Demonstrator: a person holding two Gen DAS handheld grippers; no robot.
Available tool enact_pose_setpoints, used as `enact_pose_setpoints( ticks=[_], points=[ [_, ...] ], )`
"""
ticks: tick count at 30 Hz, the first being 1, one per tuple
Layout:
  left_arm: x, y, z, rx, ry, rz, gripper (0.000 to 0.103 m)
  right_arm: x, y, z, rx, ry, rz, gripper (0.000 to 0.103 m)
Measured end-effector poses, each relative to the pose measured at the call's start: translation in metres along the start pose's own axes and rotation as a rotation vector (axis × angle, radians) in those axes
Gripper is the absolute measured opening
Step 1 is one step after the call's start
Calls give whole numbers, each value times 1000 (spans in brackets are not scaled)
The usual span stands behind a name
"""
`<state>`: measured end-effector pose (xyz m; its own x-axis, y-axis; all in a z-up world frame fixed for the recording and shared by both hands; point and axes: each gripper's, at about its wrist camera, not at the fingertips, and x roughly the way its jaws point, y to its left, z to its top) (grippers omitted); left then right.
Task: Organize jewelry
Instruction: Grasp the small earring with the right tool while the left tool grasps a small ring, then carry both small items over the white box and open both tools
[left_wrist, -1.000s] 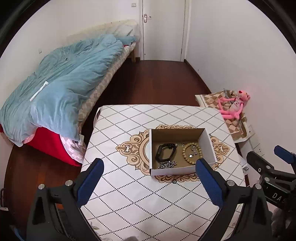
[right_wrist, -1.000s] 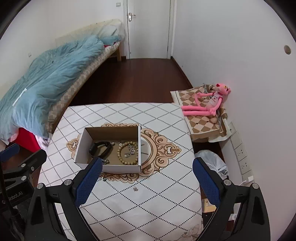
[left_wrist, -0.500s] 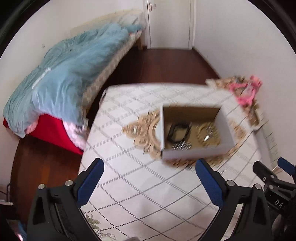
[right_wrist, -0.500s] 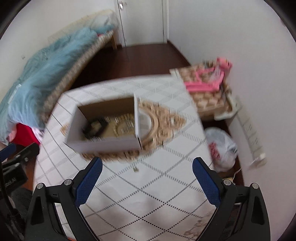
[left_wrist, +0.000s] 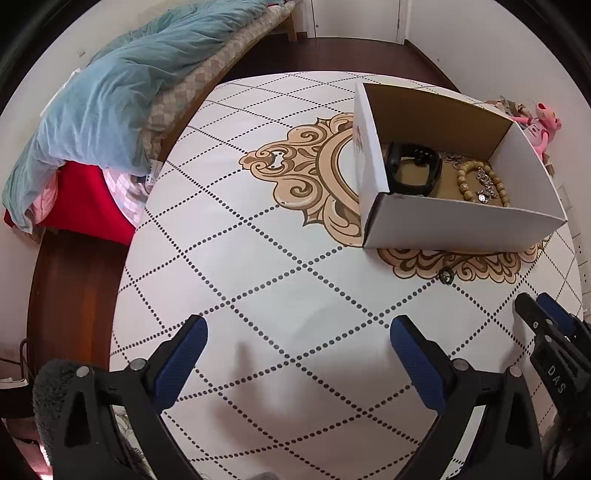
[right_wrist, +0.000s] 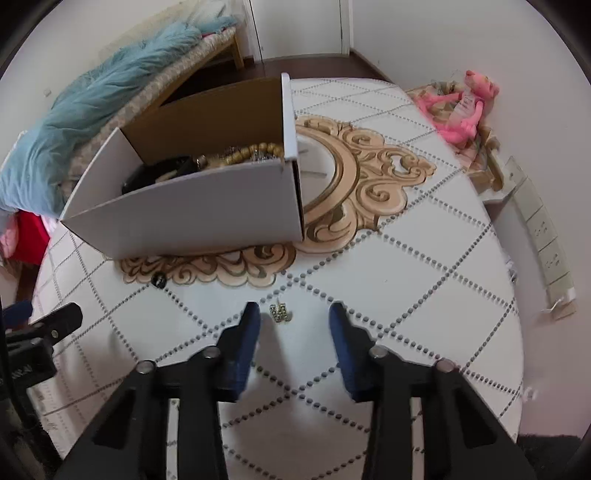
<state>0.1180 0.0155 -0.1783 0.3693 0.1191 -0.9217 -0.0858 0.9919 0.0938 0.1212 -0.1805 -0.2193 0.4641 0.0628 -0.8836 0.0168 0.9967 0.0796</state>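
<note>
A white cardboard box (left_wrist: 461, 225) (right_wrist: 207, 214) stands on the patterned table and holds a black band (left_wrist: 413, 170), a wooden bead bracelet (left_wrist: 480, 181) and silver pieces. A small dark ring (left_wrist: 446, 276) (right_wrist: 159, 279) lies on the table in front of the box. A small gold earring (right_wrist: 280, 313) lies just ahead of my right gripper (right_wrist: 295, 317), level with its blue fingertips; the jaws are closing and the pads are not touching it. My left gripper (left_wrist: 295, 332) hangs wide open over bare tablecloth, left of the ring.
A bed with a blue duvet (left_wrist: 122, 92) stands past the table's left edge. A pink plush toy (right_wrist: 465, 107) lies on a low stand by the right wall, near wall sockets (right_wrist: 543, 229). The table's rounded edge (right_wrist: 513, 295) runs close on the right.
Both grippers have dropped toward the table and tipped further down, so the box looks larger. The right jaws have narrowed around the earring's spot. The left jaws stay wide.
</note>
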Motion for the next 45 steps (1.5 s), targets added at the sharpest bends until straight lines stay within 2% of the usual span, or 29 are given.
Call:
enact_pose_setpoints(
  ticks=[2,9,13,14,15,22,23,24,26,27,36,45],
  points=[
    [1,-4,1,2,-4,-8,101,2,3,-2,-21,-11,-16,9],
    [4,-35,8,13,-31,-90,100,-11,-20,0,46,-38,-8,9],
    [10,-61,12,53,-52,-112,100,-19,-34,2,73,-59,-29,9],
    [11,-67,12,66,-61,-111,95,-20,-39,3,79,-61,-34,9],
    [12,-73,12,82,-71,-111,85,-20,-41,3,84,-60,-35,9],
    [21,-85,14,119,-91,-142,46,-21,-57,3,117,-60,-44,9],
    [20,-86,15,123,-96,-158,31,-21,-57,2,120,-61,-43,9],
    [20,-86,16,125,-98,-162,20,-21,-57,3,121,-62,-42,9],
    [19,-87,15,133,-100,-165,16,-22,-58,3,123,-66,-41,9],
    [19,-88,15,134,-100,-170,11,-22,-58,3,124,-66,-40,9],
    [10,-82,7,123,-104,-206,10,-38,-53,8,124,-104,-22,9],
    [-42,-65,2,133,-172,-277,10,-74,-46,14,105,-173,16,9]
  ],
)
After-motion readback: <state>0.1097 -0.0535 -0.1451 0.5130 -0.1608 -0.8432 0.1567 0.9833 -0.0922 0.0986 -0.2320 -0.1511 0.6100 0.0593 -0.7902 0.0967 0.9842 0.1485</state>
